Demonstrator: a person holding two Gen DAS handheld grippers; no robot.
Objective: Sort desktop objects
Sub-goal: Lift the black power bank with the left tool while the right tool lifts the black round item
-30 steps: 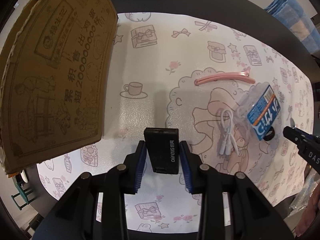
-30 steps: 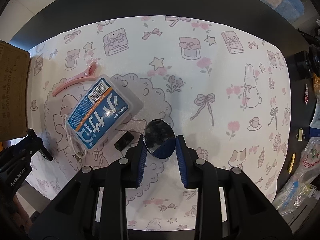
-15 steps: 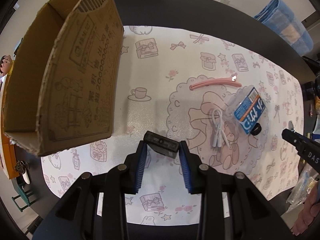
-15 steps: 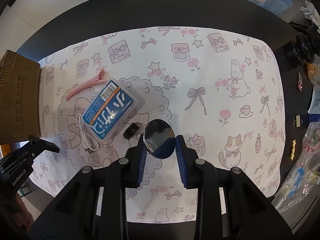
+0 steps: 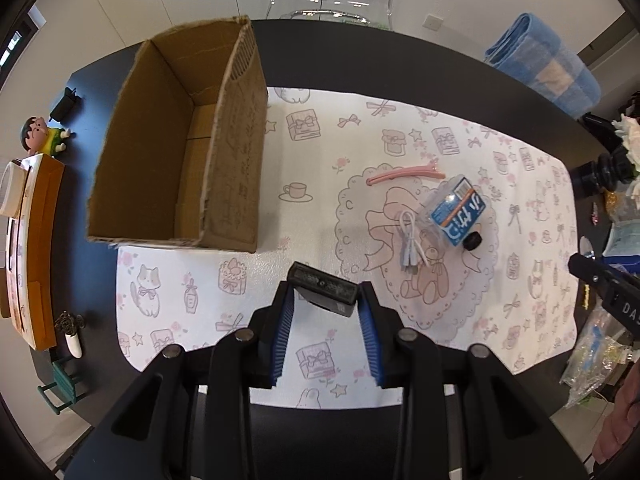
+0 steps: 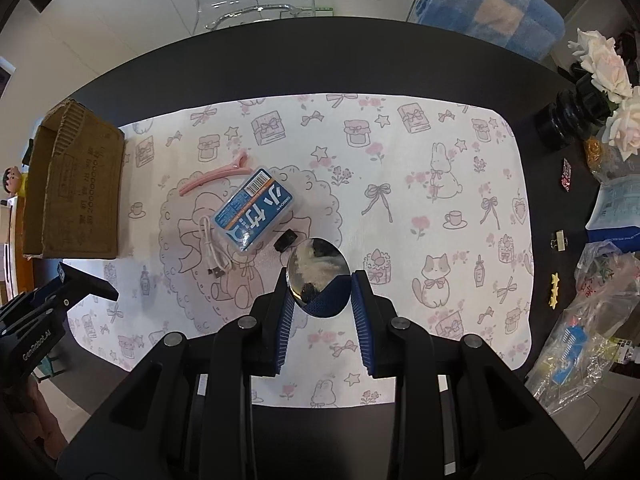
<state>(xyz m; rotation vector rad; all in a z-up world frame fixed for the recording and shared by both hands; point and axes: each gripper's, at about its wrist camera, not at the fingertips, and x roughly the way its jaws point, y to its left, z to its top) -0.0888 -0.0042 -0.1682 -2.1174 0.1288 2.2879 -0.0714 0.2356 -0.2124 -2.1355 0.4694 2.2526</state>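
Observation:
My left gripper (image 5: pixel 325 300) is shut on a black power bank (image 5: pixel 324 289) and holds it high above the patterned mat (image 5: pixel 320 168). An open cardboard box (image 5: pixel 180 140) stands at the mat's left edge and also shows in the right wrist view (image 6: pixel 72 184). My right gripper (image 6: pixel 319 294) is shut on a round mirror (image 6: pixel 318 276), held above the mat (image 6: pixel 400 184). On the mat lie a pink hair clip (image 6: pixel 212 178), a blue-labelled clear case (image 6: pixel 254 212), a white cable (image 6: pixel 210 250) and a small black adapter (image 6: pixel 285 239).
A cartoon figurine (image 5: pixel 40 136) and an orange box (image 5: pixel 32 248) sit left of the cardboard box. A black vase with white roses (image 6: pixel 592 80), plastic bags (image 6: pixel 588 328), a binder clip (image 6: pixel 560 240) and a blue towel (image 6: pixel 488 4) lie on the right and beyond the table.
Both grippers have risen well above the table with their objects. The left view now looks down into the open box. The power bank has tilted in the left gripper.

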